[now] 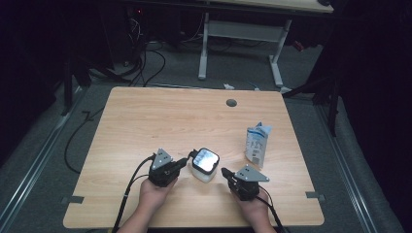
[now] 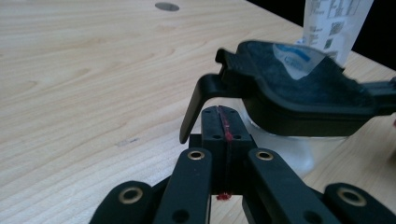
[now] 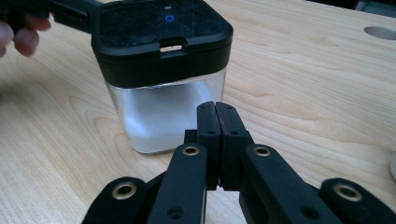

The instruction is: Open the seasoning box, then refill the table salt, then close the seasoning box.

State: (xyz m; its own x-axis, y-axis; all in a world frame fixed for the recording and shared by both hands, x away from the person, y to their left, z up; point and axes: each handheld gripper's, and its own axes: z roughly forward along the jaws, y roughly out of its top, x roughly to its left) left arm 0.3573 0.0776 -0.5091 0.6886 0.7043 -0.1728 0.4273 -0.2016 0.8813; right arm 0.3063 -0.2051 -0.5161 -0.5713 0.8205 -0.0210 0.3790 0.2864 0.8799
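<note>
A square clear container [image 1: 204, 165] with a black lid [image 3: 163, 35] stands on the wooden table [image 1: 160, 121] near its front edge. My left gripper [image 1: 187, 160] is shut with nothing in it. Its tips [image 2: 222, 116] sit just under a raised latch flap [image 2: 194, 109] at the edge of the lid [image 2: 294, 93]. On the container's other side, my right gripper [image 1: 225, 172] is also shut and empty. Its tips [image 3: 215, 109] are close to the clear wall [image 3: 159, 116]; contact is unclear. A hand and the left gripper [image 3: 70, 16] appear at the top left of the right gripper view.
A white and blue carton [image 1: 256, 143] stands upright to the right of the container and rises behind the lid as the carton [image 2: 334, 23]. A round grommet hole [image 1: 231, 103] lies near the table's far edge. Another desk's legs [image 1: 204, 46] and cables are on the floor beyond.
</note>
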